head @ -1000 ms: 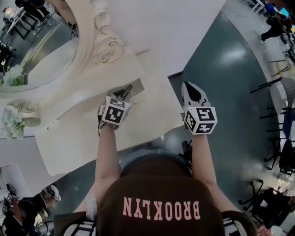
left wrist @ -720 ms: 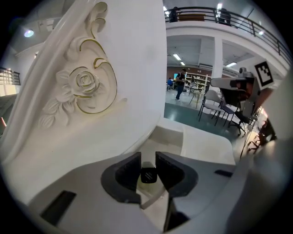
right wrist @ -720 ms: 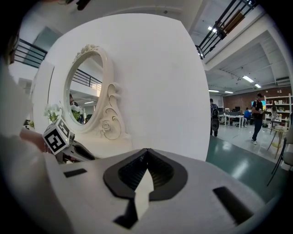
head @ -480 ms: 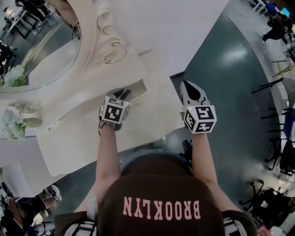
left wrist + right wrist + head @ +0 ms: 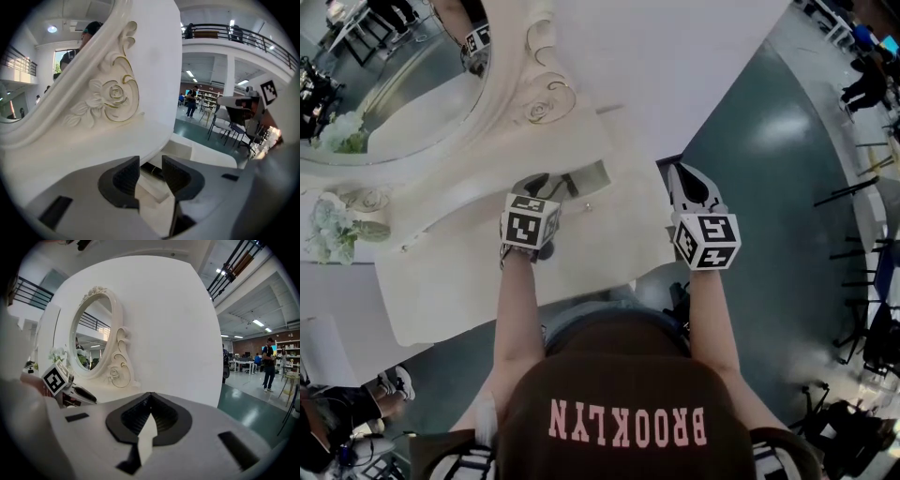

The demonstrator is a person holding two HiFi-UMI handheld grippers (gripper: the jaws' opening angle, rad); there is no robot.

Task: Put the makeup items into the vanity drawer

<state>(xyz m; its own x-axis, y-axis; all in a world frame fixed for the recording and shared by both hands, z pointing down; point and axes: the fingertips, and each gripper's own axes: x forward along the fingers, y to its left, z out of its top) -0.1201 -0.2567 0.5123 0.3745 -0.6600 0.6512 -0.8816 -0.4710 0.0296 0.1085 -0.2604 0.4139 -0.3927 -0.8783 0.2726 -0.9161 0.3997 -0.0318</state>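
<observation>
The vanity [image 5: 487,272] has its drawer [image 5: 598,171] open near the right edge. Our left gripper [image 5: 151,160] hangs over it, its jaws having just been opening, with nothing between them. Our right gripper [image 5: 150,398] is closed and empty. A dark makeup item [image 5: 149,169] lies in the drawer. Risk: if we withdraw low, a jaw may catch the rim and jolt the drawer.

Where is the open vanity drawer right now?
Head view, centre: the drawer sits open near the right end of the vanity, below the carved rose scroll, directly ahead of the left gripper, whose jaws have just been opening with nothing between them.
</observation>
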